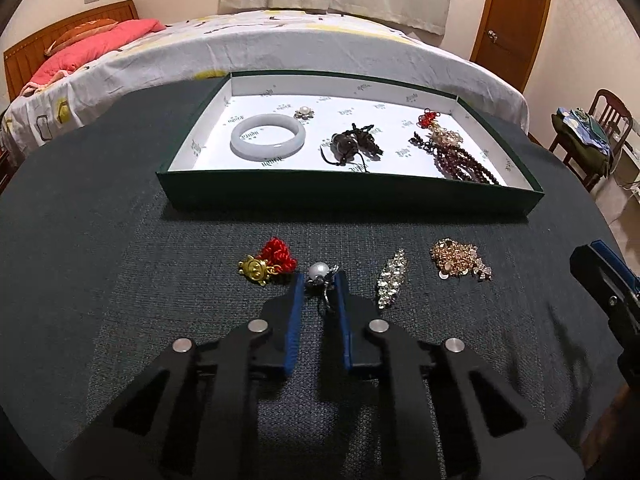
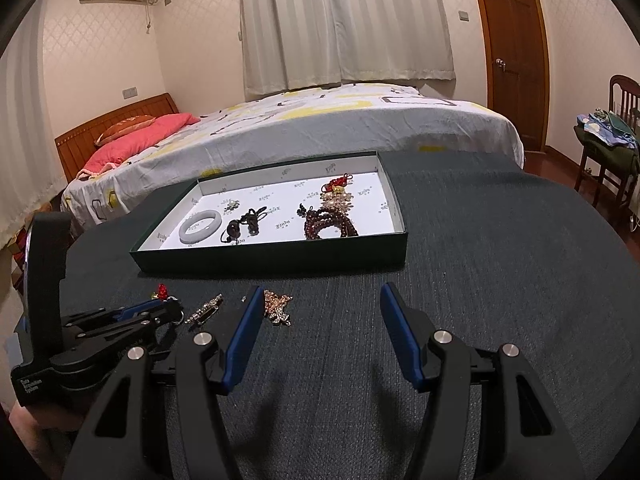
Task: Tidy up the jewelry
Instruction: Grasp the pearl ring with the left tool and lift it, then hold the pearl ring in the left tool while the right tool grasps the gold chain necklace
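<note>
left gripper (image 1: 319,280): blue-padded fingers (image 1: 295,300) narrowed about a pearl brooch (image 1: 320,274) that lies on the dark tabletop (image 1: 120,280); whether the pads press it or only flank it cannot be told. right gripper (image 2: 318,300): fingers (image 2: 394,316) spread wide, holding nothing, low over bare cloth to the right of the loose pieces.

loose row on the tabletop, left to right in the left wrist view: gold charm (image 1: 254,270) on a red knot (image 1: 278,256), just left of the pearl brooch; crystal bar (image 1: 392,278) to its right; gold cluster (image 1: 460,260) at the far right. in the right wrist view the gold cluster (image 2: 276,306) lies just beside the left finger of the right gripper.

beyond the row: shallow green box (image 1: 352,196) with a white printed lining. contents, left to right: pale bangle (image 1: 267,140); small pearl flower (image 1: 305,112) behind it; dark bead pendant (image 1: 356,142) near the middle; dark red bead strand (image 1: 460,160) with a red knot and a pale ornament at the right end, close to the right wall.

background: bed (image 1: 280,48) with a patterned sheet, pink pillow (image 1: 92,46), curtain (image 2: 344,20), wooden door (image 2: 512,52), chair (image 2: 616,140) heaped with clothes.
</note>
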Demonstrator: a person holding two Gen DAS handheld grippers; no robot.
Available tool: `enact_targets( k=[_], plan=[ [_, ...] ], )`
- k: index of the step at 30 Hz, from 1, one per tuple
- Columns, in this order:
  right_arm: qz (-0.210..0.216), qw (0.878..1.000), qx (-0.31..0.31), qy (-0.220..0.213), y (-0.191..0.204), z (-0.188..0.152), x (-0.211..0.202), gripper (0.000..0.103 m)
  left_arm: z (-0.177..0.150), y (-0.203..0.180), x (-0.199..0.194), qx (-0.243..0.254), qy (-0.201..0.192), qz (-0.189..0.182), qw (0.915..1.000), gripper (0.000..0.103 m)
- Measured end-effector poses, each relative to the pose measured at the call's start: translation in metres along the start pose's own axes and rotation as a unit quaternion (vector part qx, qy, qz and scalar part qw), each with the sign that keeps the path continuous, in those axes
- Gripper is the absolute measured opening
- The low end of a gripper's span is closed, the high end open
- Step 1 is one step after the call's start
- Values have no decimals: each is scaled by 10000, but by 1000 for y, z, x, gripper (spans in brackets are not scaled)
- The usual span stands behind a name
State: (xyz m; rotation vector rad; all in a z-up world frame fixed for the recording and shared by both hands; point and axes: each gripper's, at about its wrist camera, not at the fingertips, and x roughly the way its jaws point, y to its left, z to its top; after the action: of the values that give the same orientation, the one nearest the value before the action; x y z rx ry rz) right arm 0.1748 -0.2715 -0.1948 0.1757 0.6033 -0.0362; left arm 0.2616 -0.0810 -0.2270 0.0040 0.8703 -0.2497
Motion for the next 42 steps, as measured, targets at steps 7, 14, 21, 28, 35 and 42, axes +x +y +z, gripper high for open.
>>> enact_targets(
  k=[7,14,21,28,35,42],
  plan=[
    [-8,10000,-40,28,3,-3,2,59,0,2,-3,-40,-79,-27,10000,15],
    [27,9999,-87,73,10,-4,5,59,-2,7,-13,-80,-224,14,9997,15],
    [81,9993,-270,227,28,-1,19,59,0,22,-30,-190,-379,90,9991,15],
    [41,9982,-348,480,40,6,43,59,5,38,-47,-239,-608,266,9975,15],
    [3,9944,-425,970,48,7,67,59,2,54,-45,-388,-538,347,9972,15],
    [-40,9895,-482,1365,50,3,81,56,-3,61,-40,-449,-443,360,9974,15]
  ],
)
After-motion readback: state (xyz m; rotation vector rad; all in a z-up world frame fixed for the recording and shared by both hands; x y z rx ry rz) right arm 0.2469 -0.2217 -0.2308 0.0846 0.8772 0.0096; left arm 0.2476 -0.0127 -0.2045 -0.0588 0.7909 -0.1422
